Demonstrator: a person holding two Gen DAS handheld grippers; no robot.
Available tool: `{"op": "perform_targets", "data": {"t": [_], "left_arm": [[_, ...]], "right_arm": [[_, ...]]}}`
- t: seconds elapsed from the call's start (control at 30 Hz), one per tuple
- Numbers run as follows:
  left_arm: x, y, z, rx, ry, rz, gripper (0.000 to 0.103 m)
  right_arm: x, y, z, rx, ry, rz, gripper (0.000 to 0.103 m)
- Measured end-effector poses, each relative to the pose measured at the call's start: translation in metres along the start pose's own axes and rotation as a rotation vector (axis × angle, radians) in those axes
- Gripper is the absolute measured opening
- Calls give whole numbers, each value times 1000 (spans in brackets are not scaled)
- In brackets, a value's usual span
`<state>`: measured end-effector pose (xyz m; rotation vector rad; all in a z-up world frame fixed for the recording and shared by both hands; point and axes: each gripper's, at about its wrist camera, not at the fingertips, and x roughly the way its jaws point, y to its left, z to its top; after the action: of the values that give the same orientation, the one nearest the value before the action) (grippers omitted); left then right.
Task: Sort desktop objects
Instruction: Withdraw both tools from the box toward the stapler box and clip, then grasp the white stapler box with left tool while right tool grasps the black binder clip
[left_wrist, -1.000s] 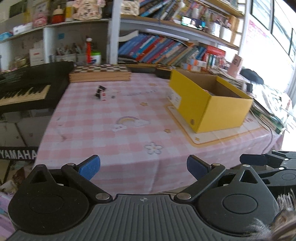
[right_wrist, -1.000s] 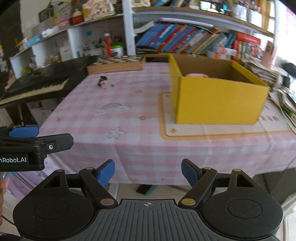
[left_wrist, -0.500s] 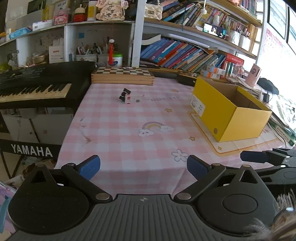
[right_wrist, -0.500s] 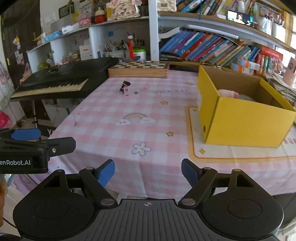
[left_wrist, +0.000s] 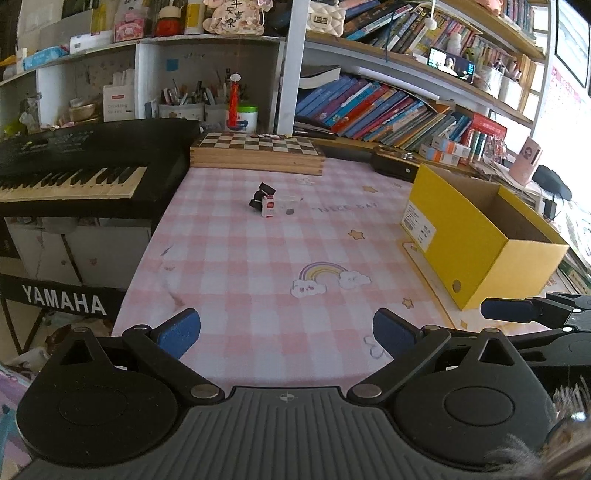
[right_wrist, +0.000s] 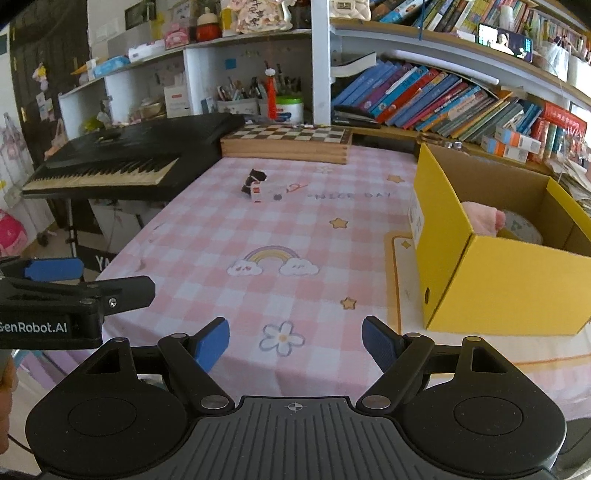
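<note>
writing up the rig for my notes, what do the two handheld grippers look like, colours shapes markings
Both match. The left gripper and right gripper have matte black bodies: a ribbed centre plate with a small crosshair mark, two round discs beside it, and angled link arms with silver pivot pins. Each finger ends in a textured blue pad. In the right wrist view the left gripper's side bears white lettering "GenRobot.AI". No cables are clearly visible.

The near and middle stretch of the pink checked tablecloth lies bare, so a gripper could pass straight up the centre. To the right the yellow box stands as a tall wall (its top is open). To the left the black keyboard runs just beside the table edge. Far across, the chessboard closes the back, with a small cluster of black clips and a white box well in front of it
</note>
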<state>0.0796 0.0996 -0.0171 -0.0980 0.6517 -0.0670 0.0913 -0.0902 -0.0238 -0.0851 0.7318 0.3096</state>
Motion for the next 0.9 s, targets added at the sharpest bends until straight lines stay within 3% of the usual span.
{"op": "perform_targets", "data": {"t": [0.43,0.9], "left_arm": [[54,-2,34,-49,19,42,101],[100,-7,77,-39,13,111,101]], "right_arm": [[50,-26,42,-7,22,38,81],[96,-57,92,68,10,89,81]]}}
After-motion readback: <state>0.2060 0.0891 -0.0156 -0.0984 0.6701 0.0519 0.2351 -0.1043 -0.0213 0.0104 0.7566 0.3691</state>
